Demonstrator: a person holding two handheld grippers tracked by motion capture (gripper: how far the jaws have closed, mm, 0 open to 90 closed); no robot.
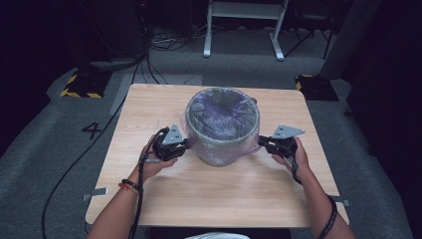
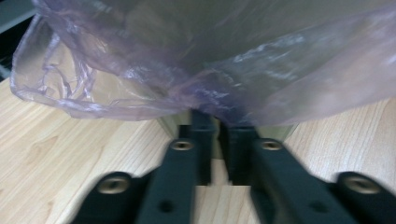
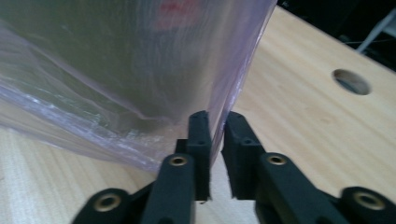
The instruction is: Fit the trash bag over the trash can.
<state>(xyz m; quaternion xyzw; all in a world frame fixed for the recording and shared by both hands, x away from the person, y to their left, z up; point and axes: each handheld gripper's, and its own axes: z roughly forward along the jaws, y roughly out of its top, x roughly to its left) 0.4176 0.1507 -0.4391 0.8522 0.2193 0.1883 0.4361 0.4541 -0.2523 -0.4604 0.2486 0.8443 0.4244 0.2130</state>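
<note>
Two grippers pinch the bag (image 1: 222, 130) draped over the bin (image 1: 219, 154) at centre frame: left gripper (image 1: 180, 146) and right gripper (image 1: 263, 141) each have jaws pressed on film. We judge it best to pull evenly downward, keeping the bin upright on the table (image 1: 149, 104).

At table (image 1: 149, 199) centre: bin (image 1: 222, 127), upright, with liner bag (image 1: 222, 112) inside and folded down over rim and wall. At bin's 9 o'clock, touching bag: left gripper (image 1: 185, 146), left hand (image 1: 154, 159) behind it toward 8 o'clock. At bin's 3 o'clock, touching bag: right gripper (image 1: 262, 142), right hand (image 1: 293, 157) toward 4 o'clock. Beyond table at 12 o'clock, on floor: stand legs (image 1: 244, 30). At 10 o'clock off table: striped block (image 1: 82, 84); at 2 o'clock, another (image 1: 313, 84).
</note>
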